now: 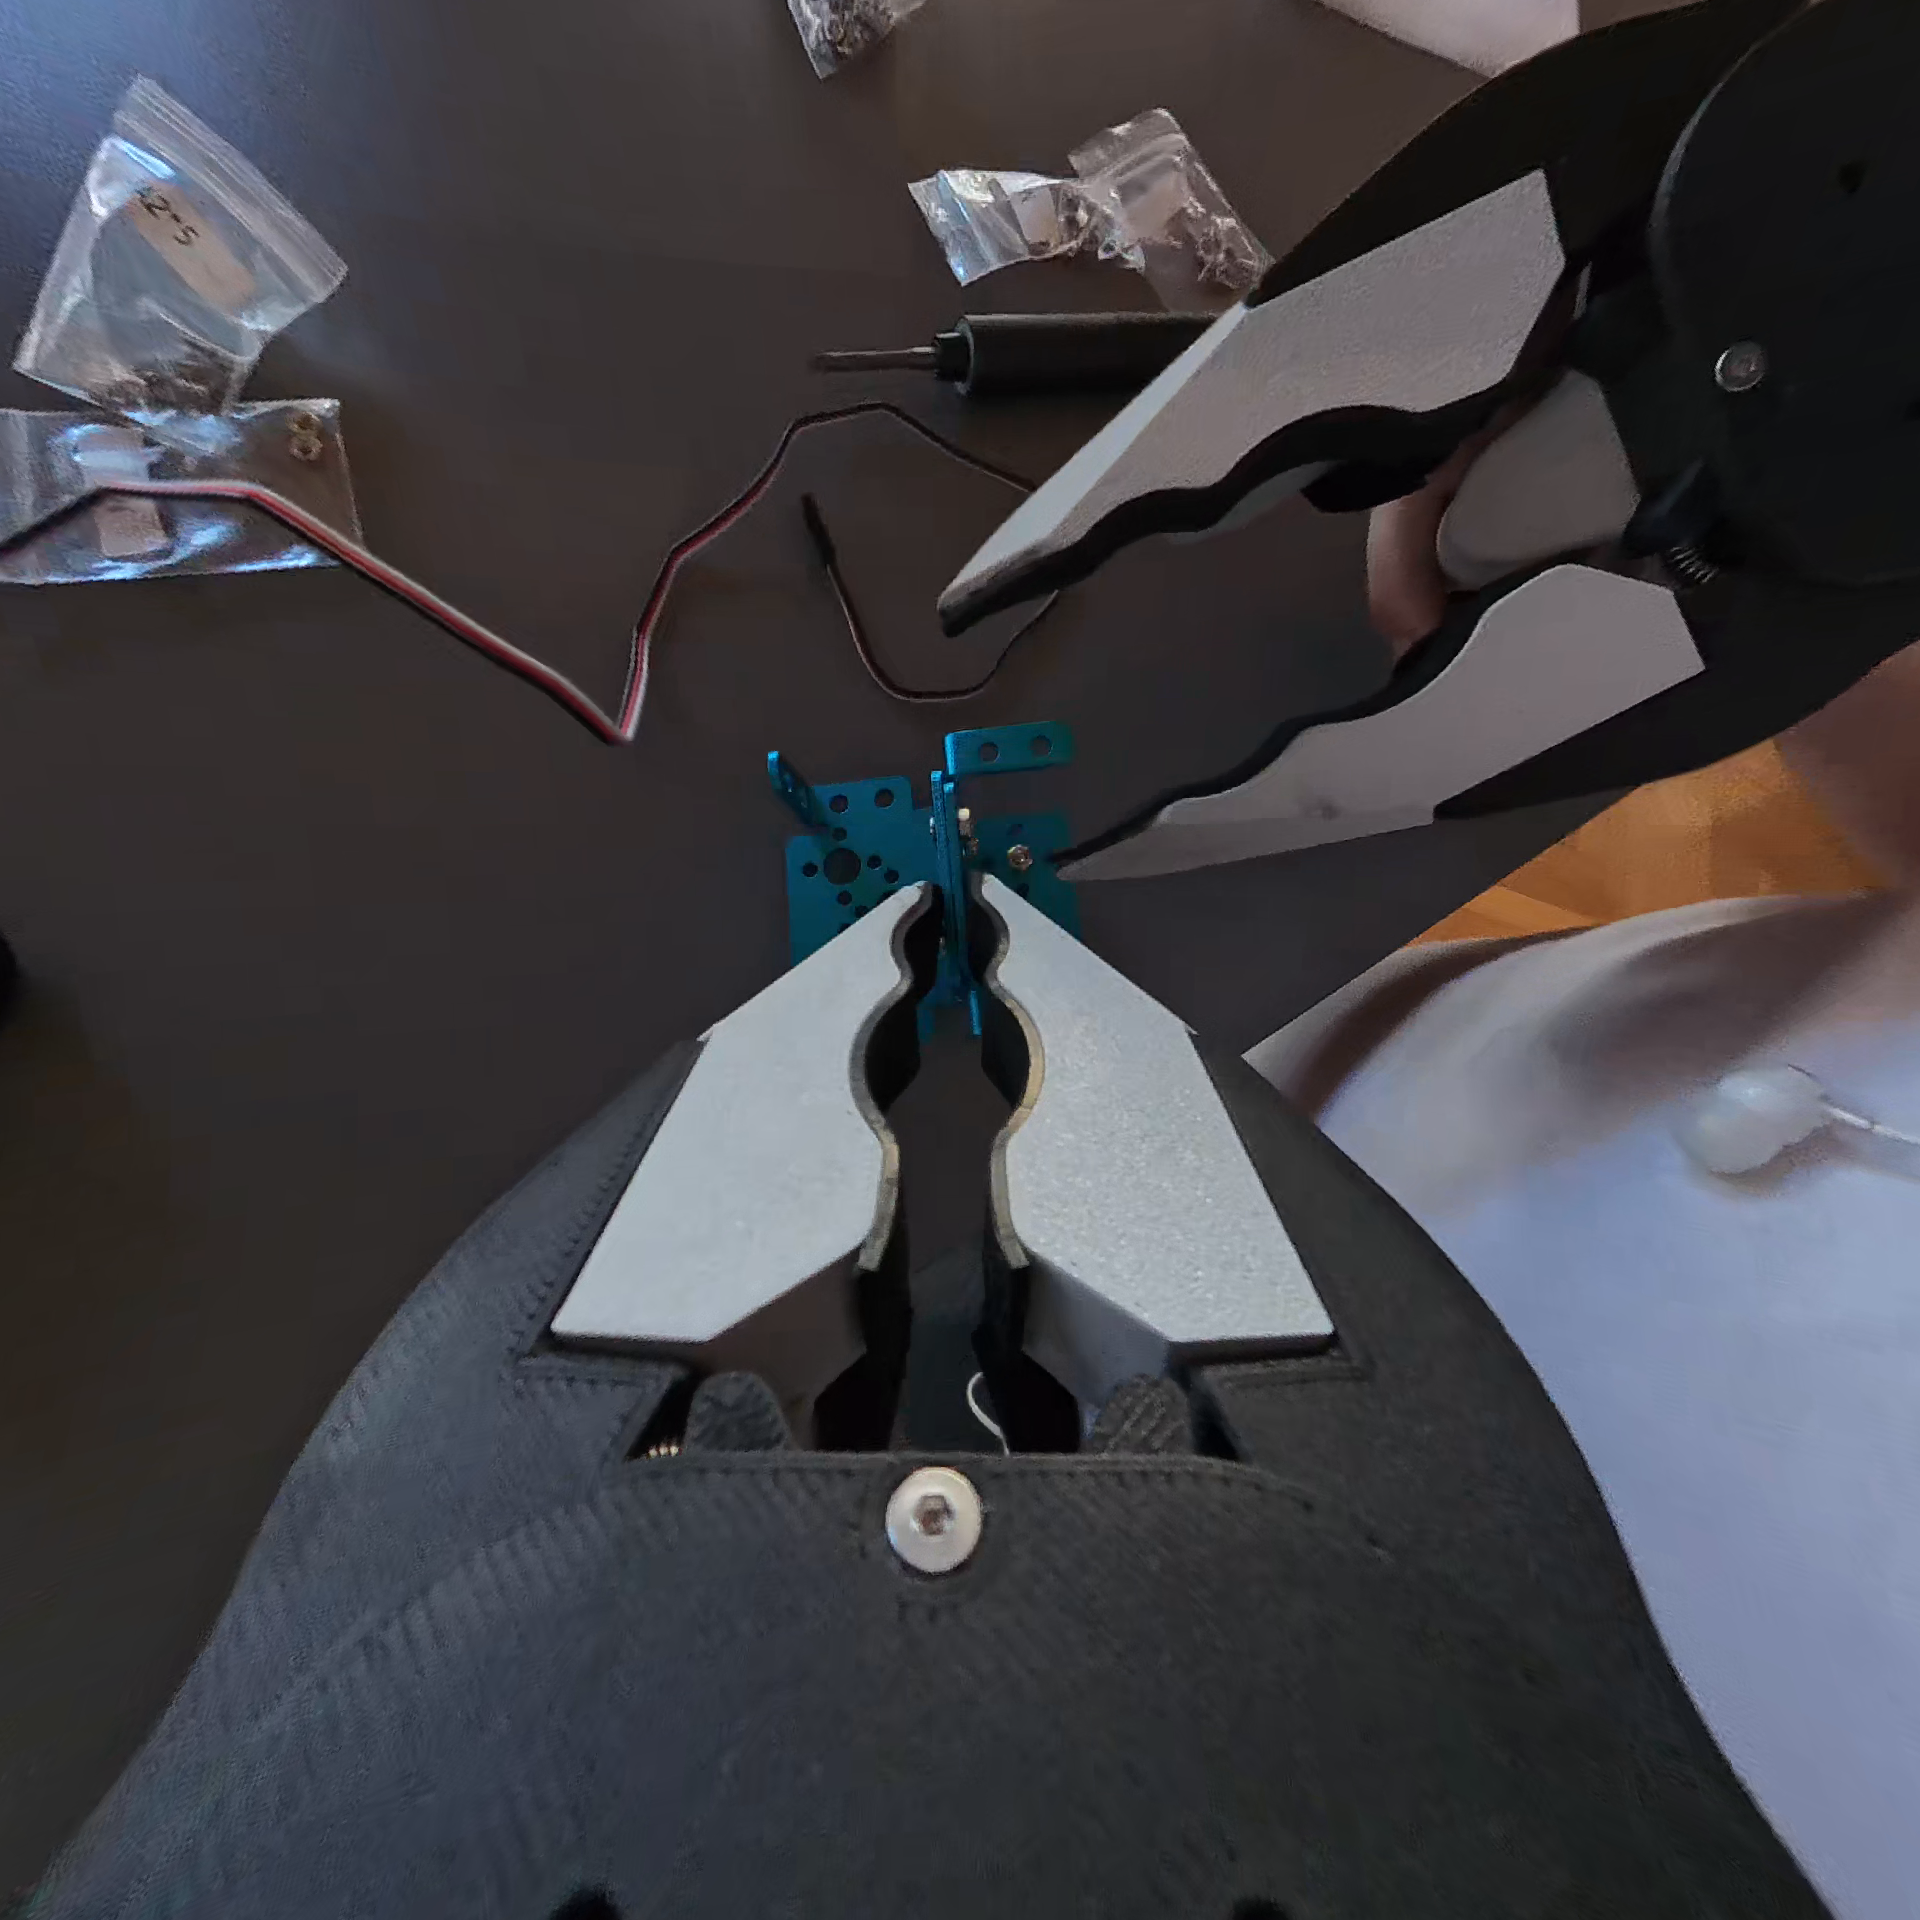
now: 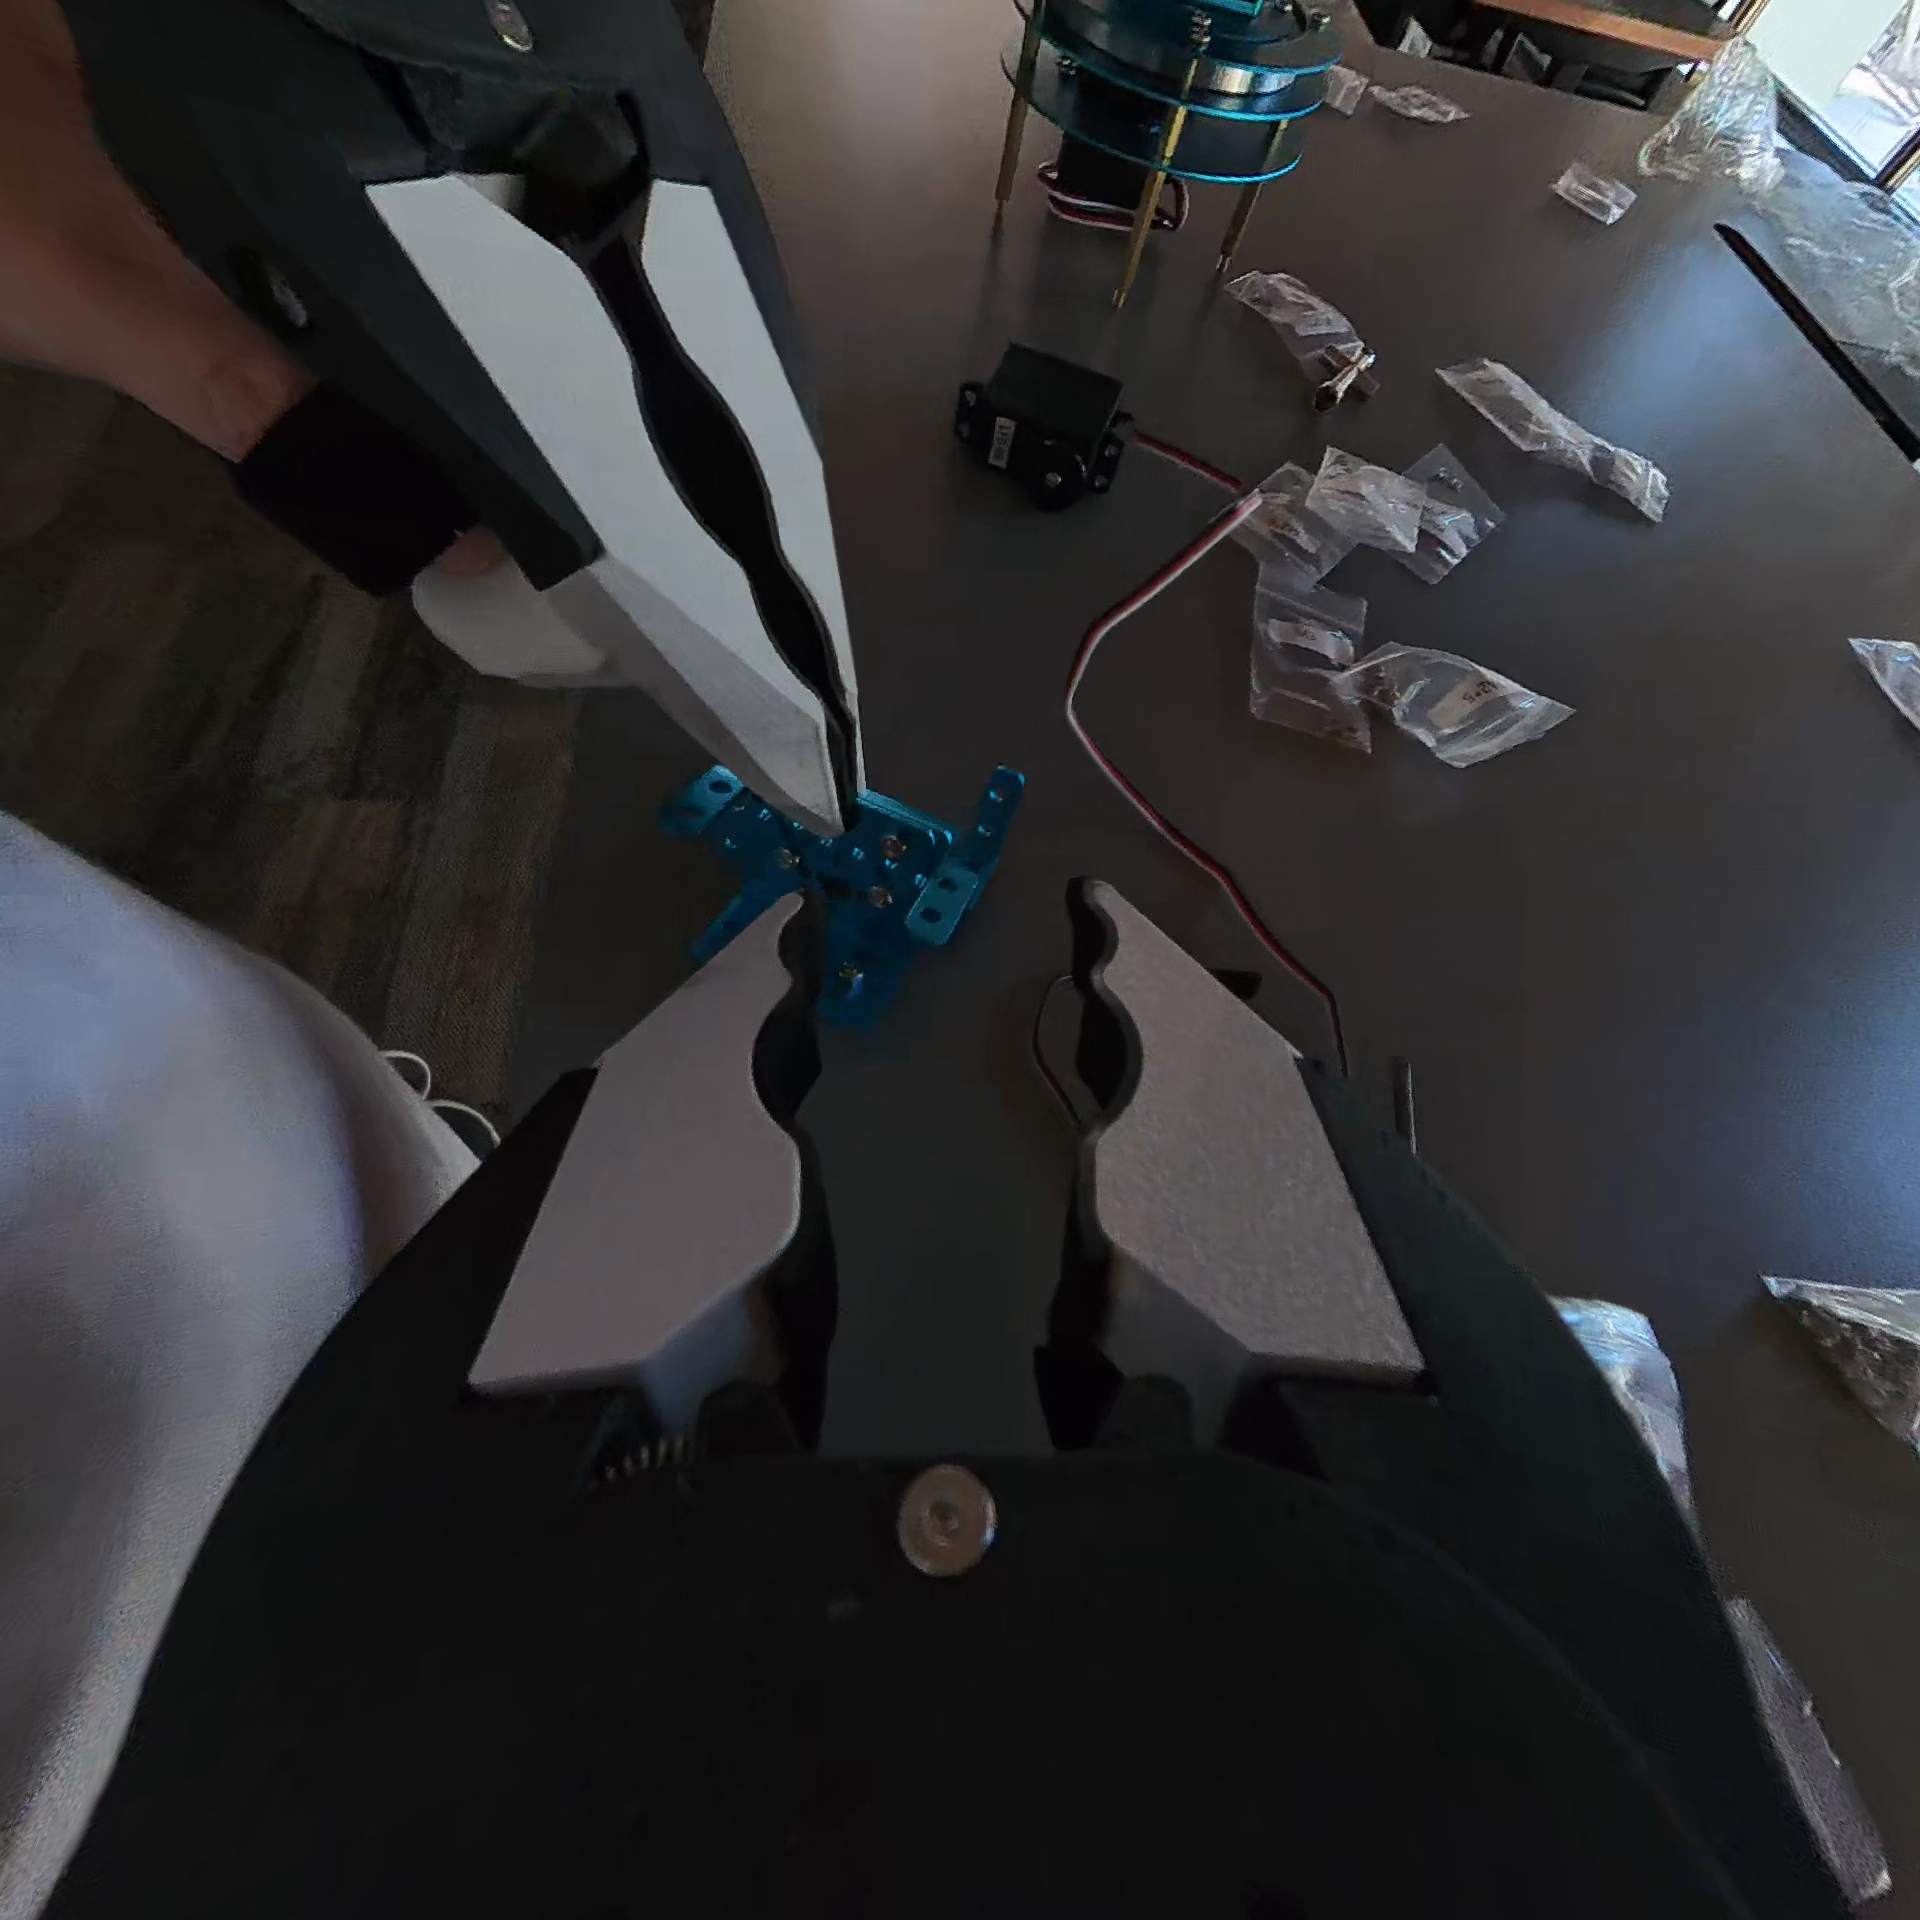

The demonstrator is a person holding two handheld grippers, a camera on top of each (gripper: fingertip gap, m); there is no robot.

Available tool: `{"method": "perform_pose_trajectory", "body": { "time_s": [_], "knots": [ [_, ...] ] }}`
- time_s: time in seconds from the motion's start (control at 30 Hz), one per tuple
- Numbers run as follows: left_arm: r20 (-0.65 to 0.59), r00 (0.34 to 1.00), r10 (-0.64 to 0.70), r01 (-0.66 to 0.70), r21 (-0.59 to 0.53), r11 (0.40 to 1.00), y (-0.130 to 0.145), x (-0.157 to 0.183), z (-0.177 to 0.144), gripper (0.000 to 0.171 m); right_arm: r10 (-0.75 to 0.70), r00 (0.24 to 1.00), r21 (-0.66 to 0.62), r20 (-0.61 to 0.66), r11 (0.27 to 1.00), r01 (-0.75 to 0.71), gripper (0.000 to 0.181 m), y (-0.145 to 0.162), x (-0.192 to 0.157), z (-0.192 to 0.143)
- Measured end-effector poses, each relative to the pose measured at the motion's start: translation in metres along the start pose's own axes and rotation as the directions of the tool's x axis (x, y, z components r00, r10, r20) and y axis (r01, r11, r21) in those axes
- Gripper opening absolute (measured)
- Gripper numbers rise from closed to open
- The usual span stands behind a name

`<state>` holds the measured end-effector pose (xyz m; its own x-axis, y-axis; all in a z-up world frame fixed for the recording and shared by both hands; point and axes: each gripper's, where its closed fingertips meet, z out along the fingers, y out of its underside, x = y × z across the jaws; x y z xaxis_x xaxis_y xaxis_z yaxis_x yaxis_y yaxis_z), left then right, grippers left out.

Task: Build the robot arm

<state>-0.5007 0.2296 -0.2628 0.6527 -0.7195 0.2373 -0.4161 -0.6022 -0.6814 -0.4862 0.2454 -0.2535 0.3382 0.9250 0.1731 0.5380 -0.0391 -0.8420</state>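
Note:
A blue metal bracket assembly point(image 1: 847, 868) with holes and small screws stands on the dark table point(image 1: 416, 987). My left gripper point(image 1: 954, 888) is shut on an upright plate of this bracket. In the right wrist view it comes down from the upper left point(image 2: 842, 805) onto the bracket point(image 2: 883, 862). My right gripper point(image 2: 940, 899) is open and empty. Its left fingertip point(image 2: 795, 914) is at the bracket's edge and its right finger stands clear. In the left wrist view the right gripper point(image 1: 1003, 740) reaches in from the upper right, lower fingertip beside a screw.
A black servo point(image 2: 1039, 431) with a red-white-black lead point(image 2: 1081, 665) lies beyond the bracket. Several clear bags of hardware point(image 2: 1351, 623) point(image 1: 177, 260) are scattered around. A black screwdriver point(image 1: 1039, 353) lies behind. A blue ringed assembly on brass standoffs point(image 2: 1174, 94) stands far back. A white-shirted person point(image 1: 1662, 1351) is close. The tips of both grippers are at nearly the same place.

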Motion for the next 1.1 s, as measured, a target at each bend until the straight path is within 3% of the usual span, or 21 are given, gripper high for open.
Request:
{"method": "perform_pose_trajectory", "body": {
  "time_s": [0.07, 0.17, 0.23, 0.33, 0.4, 0.5, 0.6, 0.77, 0.83, 0.97, 1.1],
  "knots": [
    [0.022, 1.000, 0.000, 0.000, 0.015, 1.000, 0.001, -0.001, -0.002, 0.005, -0.008, 1.000, -0.008, 0.016, 1.000, 0.008, 0.043, 0.001, -0.002, 0.002],
    [0.045, 0.998, -0.043, 0.040, 0.072, 0.997, -0.003, -0.010, -0.016, 0.026, -0.010, 1.000, -0.012, 0.021, 1.000, 0.011, 0.042, 0.003, -0.004, 0.002],
    [0.062, 0.995, -0.076, 0.068, 0.118, 0.991, -0.005, -0.026, -0.033, 0.029, -0.007, 1.000, -0.006, 0.015, 1.000, 0.007, 0.042, 0.004, -0.004, 0.001],
    [0.207, 0.972, -0.114, 0.073, 0.196, 0.978, -0.008, -0.079, -0.068, 0.040, 0.013, 1.000, 0.002, 0.002, 1.000, -0.013, 0.043, 0.007, -0.002, -0.004],
    [0.358, 0.929, -0.095, 0.007, 0.238, 0.971, -0.009, -0.126, -0.085, 0.053, 0.028, 1.000, 0.015, -0.006, 0.999, -0.028, 0.042, 0.009, -0.002, -0.008],
    [0.394, 0.918, -0.042, -0.022, 0.158, 0.987, 0.001, -0.165, -0.076, 0.069, 0.058, 0.998, 0.022, -0.029, 0.998, -0.058, 0.043, 0.014, 0.000, -0.014],
    [0.383, 0.923, 0.015, -0.053, 0.088, 0.995, 0.005, -0.180, -0.060, 0.058, 0.075, 0.995, 0.015, -0.066, 0.997, -0.074, 0.043, 0.019, 0.004, -0.022],
    [0.356, 0.930, 0.092, -0.096, -0.006, 0.995, 0.008, -0.191, -0.044, 0.059, 0.100, 0.984, 0.014, -0.148, 0.995, -0.099, 0.044, 0.025, 0.015, -0.041],
    [0.330, 0.937, 0.118, -0.110, -0.044, 0.993, 0.011, -0.192, -0.037, 0.049, 0.120, 0.977, 0.022, -0.175, 0.993, -0.118, 0.044, 0.029, 0.018, -0.050],
    [0.295, 0.950, 0.105, -0.091, -0.061, 0.994, 0.006, -0.190, -0.031, 0.046, 0.146, 0.965, 0.023, -0.220, 0.989, -0.144, 0.043, 0.041, 0.028, -0.067],
    [0.236, 0.972, -0.005, 0.023, -0.074, 0.997, 0.002, -0.182, -0.027, 0.046, 0.159, 0.961, 0.028, -0.226, 0.987, -0.157, 0.044, 0.049, 0.040, -0.078]
  ]
}}
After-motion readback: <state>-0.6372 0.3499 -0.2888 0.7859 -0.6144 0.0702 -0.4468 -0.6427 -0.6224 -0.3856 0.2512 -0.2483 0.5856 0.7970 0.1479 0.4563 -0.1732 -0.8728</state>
